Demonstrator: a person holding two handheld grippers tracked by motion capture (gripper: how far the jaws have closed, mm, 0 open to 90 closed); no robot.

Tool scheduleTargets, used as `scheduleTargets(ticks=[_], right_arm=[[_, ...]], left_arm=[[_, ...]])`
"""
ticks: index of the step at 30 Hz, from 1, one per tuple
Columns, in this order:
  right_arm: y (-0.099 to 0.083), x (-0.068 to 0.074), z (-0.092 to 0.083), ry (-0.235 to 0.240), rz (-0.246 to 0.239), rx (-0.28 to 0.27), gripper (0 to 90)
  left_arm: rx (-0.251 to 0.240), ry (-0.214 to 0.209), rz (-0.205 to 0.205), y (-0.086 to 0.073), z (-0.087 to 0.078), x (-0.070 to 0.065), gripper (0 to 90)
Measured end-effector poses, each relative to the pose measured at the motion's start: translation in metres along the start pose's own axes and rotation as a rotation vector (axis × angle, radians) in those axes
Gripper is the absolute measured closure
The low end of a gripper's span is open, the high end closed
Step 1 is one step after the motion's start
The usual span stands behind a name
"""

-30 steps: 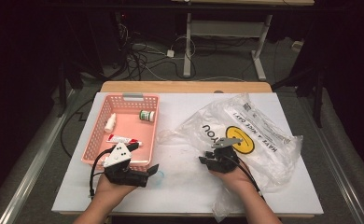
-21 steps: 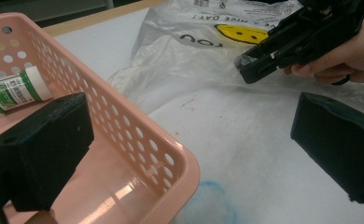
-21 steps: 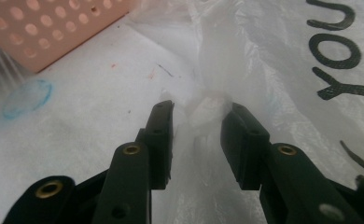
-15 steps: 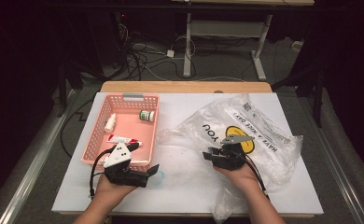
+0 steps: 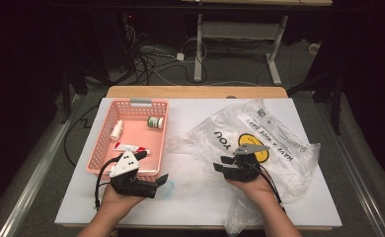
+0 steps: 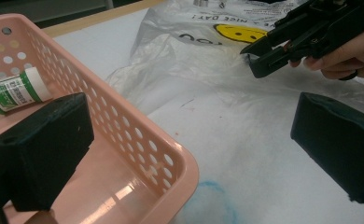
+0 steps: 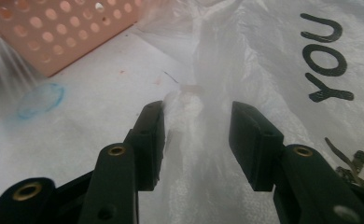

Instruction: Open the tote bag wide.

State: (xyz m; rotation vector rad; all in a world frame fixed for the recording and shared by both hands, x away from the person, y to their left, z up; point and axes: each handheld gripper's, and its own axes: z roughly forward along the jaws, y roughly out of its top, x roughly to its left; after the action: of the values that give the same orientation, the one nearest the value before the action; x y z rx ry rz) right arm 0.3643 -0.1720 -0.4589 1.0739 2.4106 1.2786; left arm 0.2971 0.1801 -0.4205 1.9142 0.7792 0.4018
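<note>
The plastic bag [image 5: 259, 143] lies crumpled on the right half of the white table [image 5: 190, 202], just right of the pink basket [image 5: 131, 143]. Its long axis runs diagonally, from the near edge by the person's right forearm up to the far right. The gathered handle end points left toward the basket; the printed lettering and smiley face up.

The right gripper [image 5: 222, 167] sits over the bag's left part. Its jaws have just been opening: a raised fold of film stands between them, touching the left pad while the right pad stands clear, so nothing is clamped. Compared with a second ago, the gripper sits slightly farther onto the bag, and the bag's outline is unchanged. Judgement: either a pinch has been let go or the jaws are being set for a fresh bite; the bag is not yet lifted.

The left gripper [image 5: 162, 180] rests at the basket's near right corner, jaws wide apart and empty. The basket holds a green-labelled bottle [image 5: 155, 122], a white bottle [image 5: 116, 130] and a tube [image 5: 131, 147].
</note>
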Motion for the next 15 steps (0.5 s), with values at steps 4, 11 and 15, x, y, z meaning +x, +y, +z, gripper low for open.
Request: scheduleTargets(ticks=[4,11,15], right_arm=[[0.000,0.004,0.003,-0.041,-0.029,0.012,56.7],[-0.001,0.014,0.027,-0.095,-0.105,0.091,55.3],[-0.002,0.013,0.032,-0.125,-0.121,0.118,58.9]], left_arm=[[-0.002,-0.001,0.000,0.000,0.000,-0.001,0.0],[-0.002,0.000,-0.003,0.000,0.000,0.000,0.0],[-0.001,-0.001,-0.007,0.000,0.000,0.000,0.0]])
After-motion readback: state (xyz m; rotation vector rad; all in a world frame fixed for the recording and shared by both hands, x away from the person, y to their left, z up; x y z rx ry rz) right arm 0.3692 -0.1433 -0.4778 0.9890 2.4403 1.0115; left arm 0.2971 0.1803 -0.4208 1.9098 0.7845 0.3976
